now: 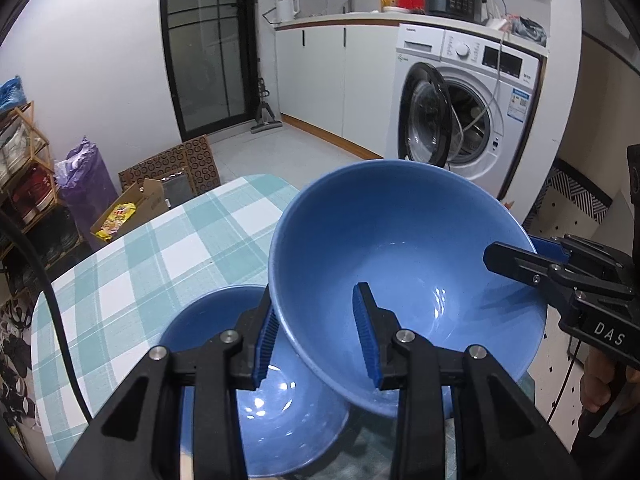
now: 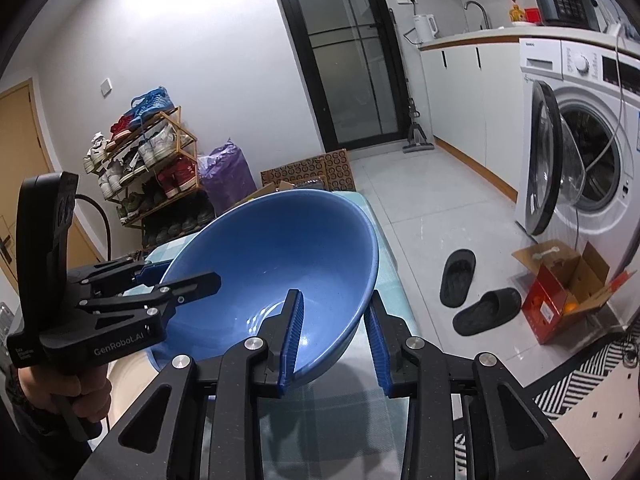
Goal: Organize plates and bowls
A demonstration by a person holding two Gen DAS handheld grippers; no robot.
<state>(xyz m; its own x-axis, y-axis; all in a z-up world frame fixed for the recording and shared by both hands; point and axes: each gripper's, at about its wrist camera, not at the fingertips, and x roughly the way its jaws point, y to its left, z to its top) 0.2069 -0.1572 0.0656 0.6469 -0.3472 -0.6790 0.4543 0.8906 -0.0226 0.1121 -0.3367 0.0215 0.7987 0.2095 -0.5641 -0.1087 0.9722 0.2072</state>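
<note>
A large blue bowl [image 1: 408,264] is held tilted above the table; it also shows in the right wrist view [image 2: 272,256]. My left gripper [image 1: 318,334] straddles its near-left rim, one finger inside and one outside, closed on the wall. My right gripper [image 2: 334,330] grips the opposite rim the same way; it shows in the left wrist view [image 1: 520,260] at the bowl's right rim. My left gripper shows in the right wrist view [image 2: 176,280] at the bowl's left rim. A second blue bowl [image 1: 280,412] sits on the table under the held bowl.
The table has a teal and white checked cloth [image 1: 160,256]. A washing machine [image 1: 460,108] with its door open stands beyond. A shoe rack [image 2: 152,168], purple bag [image 2: 228,172], cardboard boxes [image 2: 560,288] and slippers [image 2: 472,288] are on the floor.
</note>
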